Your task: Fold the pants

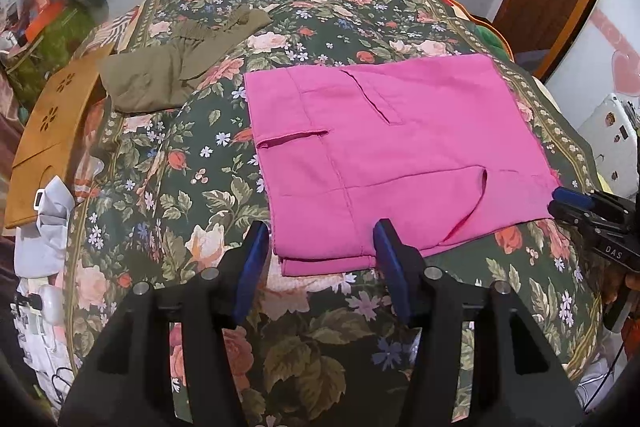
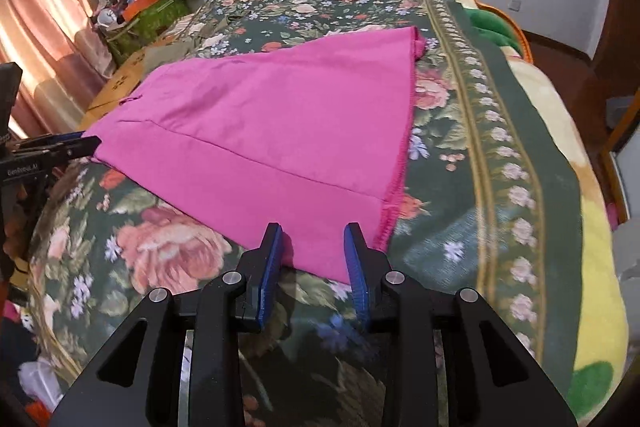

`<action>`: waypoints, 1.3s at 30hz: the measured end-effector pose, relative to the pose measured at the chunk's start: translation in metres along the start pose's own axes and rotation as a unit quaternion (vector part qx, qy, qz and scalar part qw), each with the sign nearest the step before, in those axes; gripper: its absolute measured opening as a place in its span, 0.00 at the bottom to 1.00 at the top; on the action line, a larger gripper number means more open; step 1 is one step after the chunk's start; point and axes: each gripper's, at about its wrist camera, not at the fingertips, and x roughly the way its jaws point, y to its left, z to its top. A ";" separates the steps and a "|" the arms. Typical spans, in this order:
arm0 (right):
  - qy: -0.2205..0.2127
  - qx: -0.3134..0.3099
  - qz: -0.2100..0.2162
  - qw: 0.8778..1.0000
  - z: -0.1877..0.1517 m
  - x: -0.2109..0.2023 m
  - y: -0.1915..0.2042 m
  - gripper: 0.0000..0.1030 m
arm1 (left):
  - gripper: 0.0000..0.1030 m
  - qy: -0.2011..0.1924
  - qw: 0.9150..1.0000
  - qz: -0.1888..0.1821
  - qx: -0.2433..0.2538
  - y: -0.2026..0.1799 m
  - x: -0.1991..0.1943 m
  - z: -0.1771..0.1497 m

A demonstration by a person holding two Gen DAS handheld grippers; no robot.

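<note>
Pink pants (image 1: 392,155) lie folded flat into a rectangle on the floral bedspread (image 1: 208,187). My left gripper (image 1: 320,243) is open, its blue pads on either side of the pants' near left corner, holding nothing. In the right wrist view the pink pants (image 2: 272,139) spread ahead, and my right gripper (image 2: 314,247) is open with its pads over the near corner of the cloth, holding nothing. The right gripper also shows at the right edge of the left wrist view (image 1: 576,203), by the pants' right edge. The left gripper shows at the left edge of the right wrist view (image 2: 60,147).
Olive-green pants (image 1: 172,67) lie crumpled at the back left of the bed. A brown wooden board (image 1: 52,131) lies along the bed's left edge. Cluttered boxes (image 1: 44,23) stand at the far left. A yellow-green blanket (image 2: 592,267) hangs off the right side.
</note>
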 end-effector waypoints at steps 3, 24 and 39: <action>0.002 -0.001 -0.014 1.000 -0.002 -0.003 -0.005 0.27 | 0.55 -0.001 1.000 0.002 -0.004 0.001 -0.002 -0.001; -0.060 0.006 -0.031 0.998 0.063 -0.038 -0.027 0.37 | 0.66 -0.054 0.997 0.048 -0.008 0.026 -0.034 0.058; -0.052 -0.007 -0.048 0.997 0.132 0.017 -0.052 0.37 | 0.70 -0.033 0.998 0.061 0.008 0.034 0.032 0.126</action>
